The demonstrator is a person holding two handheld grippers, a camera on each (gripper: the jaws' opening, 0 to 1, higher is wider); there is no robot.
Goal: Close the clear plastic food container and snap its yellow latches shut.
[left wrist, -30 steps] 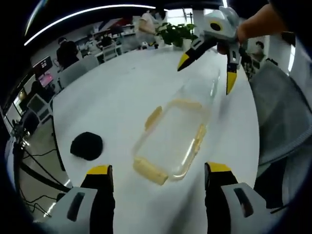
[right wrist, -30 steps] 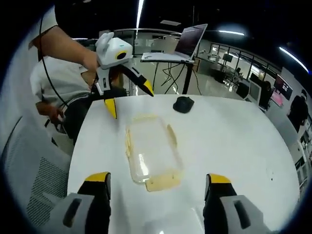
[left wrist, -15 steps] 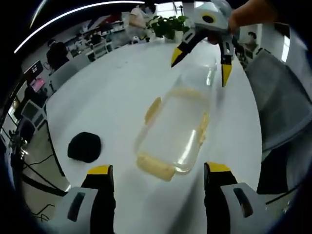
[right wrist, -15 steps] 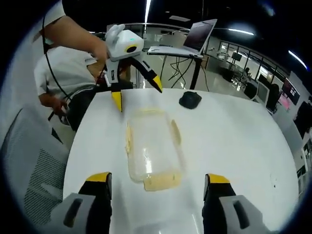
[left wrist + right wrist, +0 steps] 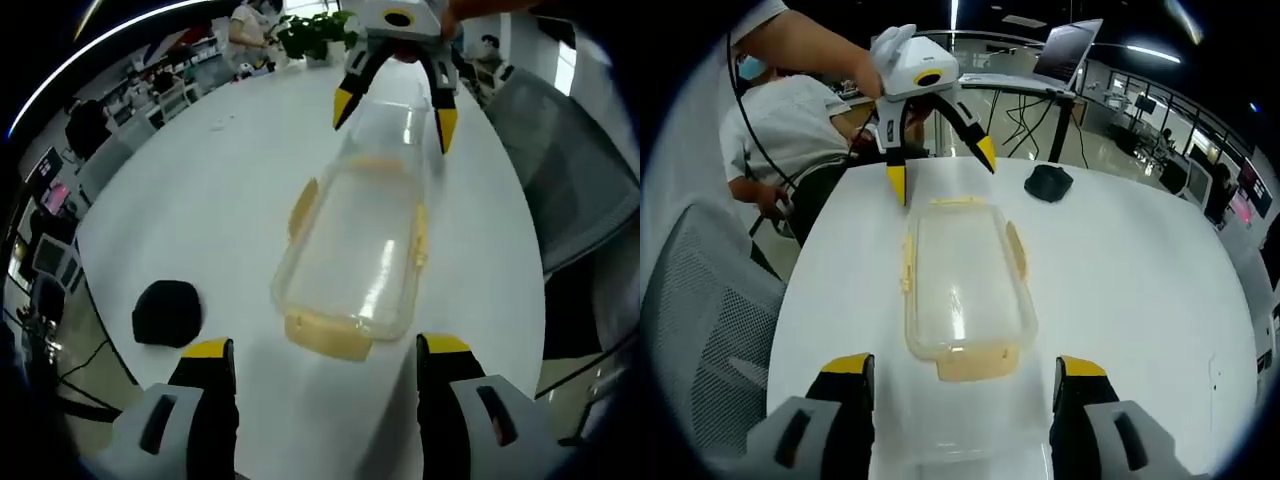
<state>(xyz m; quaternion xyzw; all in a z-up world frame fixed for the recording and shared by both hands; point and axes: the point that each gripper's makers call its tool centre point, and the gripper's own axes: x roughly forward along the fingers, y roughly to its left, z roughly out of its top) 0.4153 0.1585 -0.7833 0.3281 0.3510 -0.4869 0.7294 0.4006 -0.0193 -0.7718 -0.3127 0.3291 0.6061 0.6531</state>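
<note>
The clear container (image 5: pixel 352 245) lay lengthwise on the white table (image 5: pixel 220 190), its lid on and its yellow latches (image 5: pixel 327 335) sticking out flat. The left gripper (image 5: pixel 940 165) and the right gripper (image 5: pixel 392 105) hovered at opposite ends, both spread wide and grasping nothing. A black mouse (image 5: pixel 167 312) sat nearby.

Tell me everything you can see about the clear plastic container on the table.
The clear plastic container is a long rectangular box with rounded corners, lying flat on the white table. Its transparent lid appears to sit on top. Yellow latches show on both short ends and both long sides, seemingly flared outward, not snapped down. It looks empty. Both grippers, the left and the right, are open at opposite short ends; neither touches it.
</note>
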